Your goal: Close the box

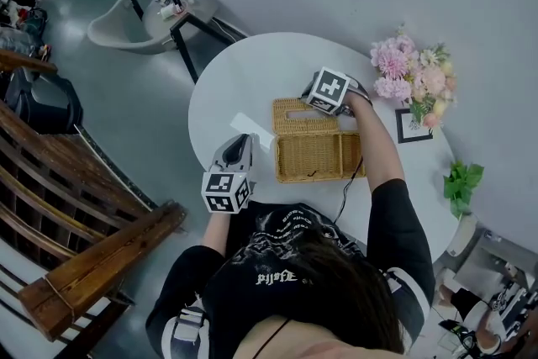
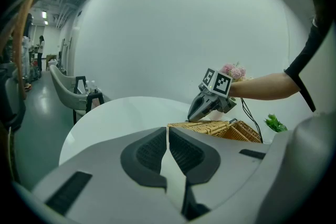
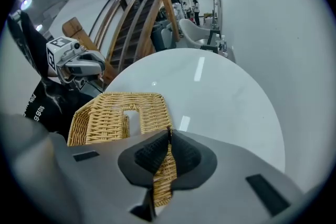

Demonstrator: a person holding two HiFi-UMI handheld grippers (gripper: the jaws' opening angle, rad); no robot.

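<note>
On the round white table [image 1: 244, 80] the wicker box [image 1: 318, 157] stands open, its slotted lid [image 1: 294, 118] folded back flat behind it. The right gripper [image 3: 169, 132] is at the lid's far rim, jaws pinched together, seemingly on that rim. The left gripper [image 2: 168, 131] hangs clenched and empty just left of the box, above the table's near edge. The closing looks barely begun. The next move, I judge, is to swing the lid up and over on its hinge side and lay it on the box. Only the right gripper view shows wicker running under its jaws. Only the left gripper view shows the right gripper's tip meeting the lid from the side.
</note>
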